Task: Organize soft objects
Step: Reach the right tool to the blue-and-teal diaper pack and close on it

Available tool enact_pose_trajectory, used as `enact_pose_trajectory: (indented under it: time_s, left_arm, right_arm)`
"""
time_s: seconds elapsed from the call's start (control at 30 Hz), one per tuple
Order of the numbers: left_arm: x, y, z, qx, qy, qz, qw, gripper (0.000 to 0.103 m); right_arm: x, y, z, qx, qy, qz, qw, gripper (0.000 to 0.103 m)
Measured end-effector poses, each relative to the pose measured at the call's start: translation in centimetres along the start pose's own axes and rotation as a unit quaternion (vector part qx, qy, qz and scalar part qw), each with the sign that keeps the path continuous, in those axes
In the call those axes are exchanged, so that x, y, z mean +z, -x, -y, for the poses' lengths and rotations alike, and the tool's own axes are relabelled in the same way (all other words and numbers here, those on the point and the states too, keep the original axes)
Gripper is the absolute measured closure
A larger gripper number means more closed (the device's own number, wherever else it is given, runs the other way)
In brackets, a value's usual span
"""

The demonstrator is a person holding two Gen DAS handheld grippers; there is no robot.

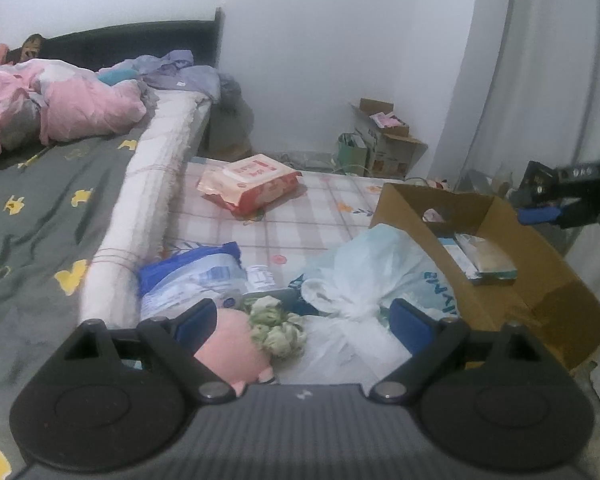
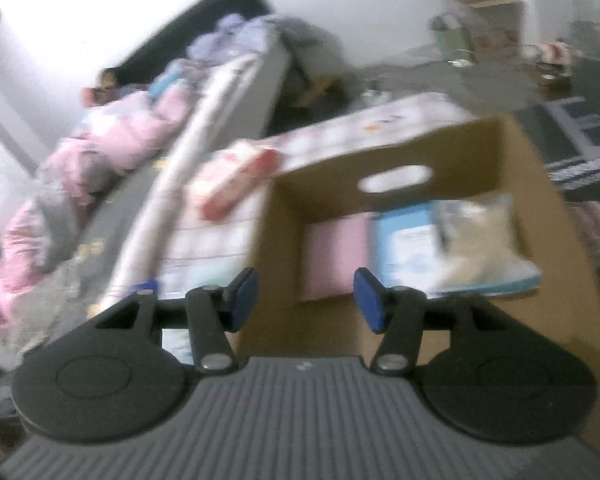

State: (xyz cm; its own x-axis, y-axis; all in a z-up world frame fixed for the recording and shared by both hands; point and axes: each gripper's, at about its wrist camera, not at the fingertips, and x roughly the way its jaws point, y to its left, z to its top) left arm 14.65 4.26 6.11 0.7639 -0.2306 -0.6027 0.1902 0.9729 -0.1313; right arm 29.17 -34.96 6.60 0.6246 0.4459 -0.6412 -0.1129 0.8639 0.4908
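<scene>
Both hand-held grippers gape empty: left [image 1: 300,320] over the pink plush [image 1: 228,348], right [image 2: 306,296] above the cardboard box [image 2: 540,184] rim.

Cardboard box [image 2: 540,184] open-topped, near half bare; plastic bag [image 1: 364,276] crowds its left wall.

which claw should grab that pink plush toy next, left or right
Left. The left claw is open with the pink plush toy just inside its fingers. The right claw, also open, hangs over the cardboard box, away from the toy.
</scene>
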Motion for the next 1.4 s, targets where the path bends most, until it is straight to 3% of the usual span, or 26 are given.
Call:
enact_pose_trajectory:
  time_s: [0.17, 0.43, 0.7, 0.83, 0.97, 1.1, 1.33, 1.4]
  left_arm:
    - [-1.0, 0.9, -0.1, 0.029, -0.033, -0.001, 0.9990, 0.009]
    - [-2.5, 1.9, -2.2, 0.052, -0.046, -0.006, 0.9976, 0.009]
    - [0.0, -1.6, -4.7, 0.100, -0.058, -0.002, 0.9933, 0.018]
    - [1.6, -4.8, -6.3, 0.100, -0.043, -0.029, 0.9937, 0.026]
    - [2.3, -8.0, -7.4, 0.098, -0.032, -0.065, 0.9925, 0.048]
    - [2.3, -10.4, -8.6, 0.080, -0.005, -0.100, 0.9917, 0.062]
    - [1.6, -12.6, -9.3, 0.085, -0.002, -0.136, 0.9870, 0.066]
    - [1.4, -12.8, -9.5, 0.087, 0.001, -0.136, 0.9869, 0.067]
  right_arm:
    - [-0.4, -0.8, -5.2, 0.054, 0.017, -0.015, 0.998, 0.045]
    - [-1.8, -3.8, -12.2, 0.113, 0.033, -0.050, 0.992, 0.043]
    - [-0.9, -12.1, -18.1, 0.156, 0.015, -0.143, 0.977, 0.043]
    - [0.1, -18.3, -20.3, 0.155, -0.011, -0.200, 0.967, 0.043]
    - [1.0, -23.6, -21.9, 0.107, 0.008, -0.223, 0.969, 0.041]
    - [1.5, -28.5, -21.9, 0.077, 0.015, -0.247, 0.966, 0.033]
    - [0.1, -34.4, -21.5, 0.059, 0.028, -0.289, 0.955, 0.029]
    - [-0.5, -35.4, -21.3, 0.073, 0.020, -0.302, 0.950, 0.029]
